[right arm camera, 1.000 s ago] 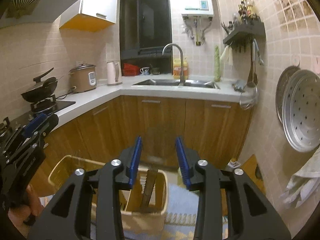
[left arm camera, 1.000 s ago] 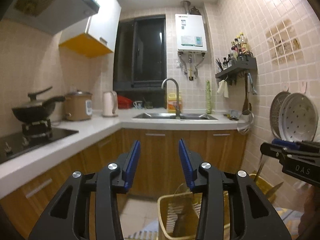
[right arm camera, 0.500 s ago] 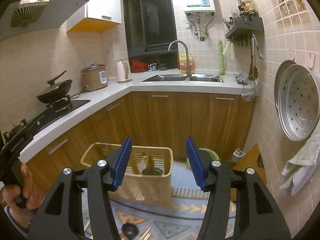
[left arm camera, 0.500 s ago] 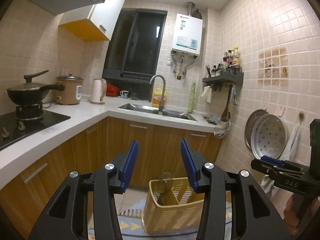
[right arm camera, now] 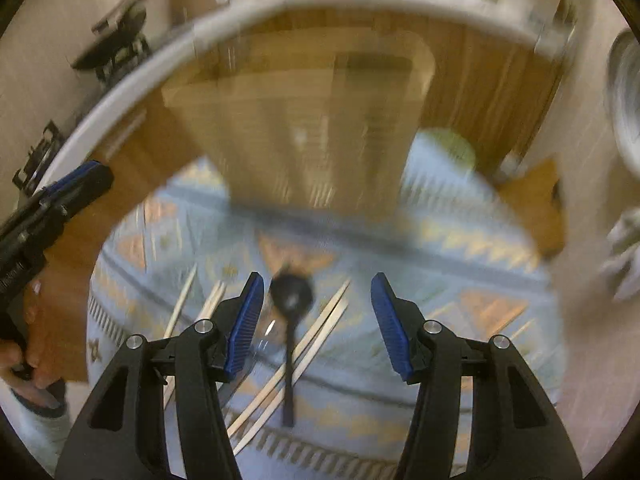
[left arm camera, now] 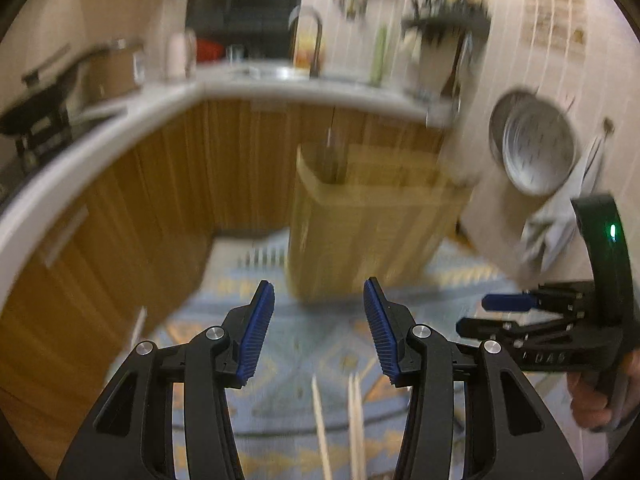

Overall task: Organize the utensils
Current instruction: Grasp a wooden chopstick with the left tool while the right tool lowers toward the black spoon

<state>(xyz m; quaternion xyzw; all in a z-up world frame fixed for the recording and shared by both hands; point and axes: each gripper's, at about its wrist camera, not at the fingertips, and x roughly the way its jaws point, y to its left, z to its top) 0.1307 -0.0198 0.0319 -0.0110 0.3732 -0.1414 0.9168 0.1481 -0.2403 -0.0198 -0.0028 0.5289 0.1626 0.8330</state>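
Nearest in the right wrist view, the right gripper is seen with its blue-padded fingers spread wide apart and nothing held between them. Just beyond and between the fingers, a black long-handled spoon is found lying flat on the pale blue patterned rug; its bowl is pointed away from the fingers and its handle is run back toward the camera, so the long axis is lined up almost with the reach. Pale wooden chopsticks are scattered beside and under the handle, slanted across it, and are judged the likeliest thing to be caught along with the spoon.

The left gripper is likewise held with its fingers well apart and empty; a few pale chopsticks are seen on the rug just below it, while the spoon is not visible there. The right hand is therefore judged the nearer one to the spoon.

Farther off, a yellow slotted plastic utensil basket is stood on the rug, blurred by motion, with what seems one dark utensil already upright in it. Behind it, wooden cabinet doors under the white counter are seen.
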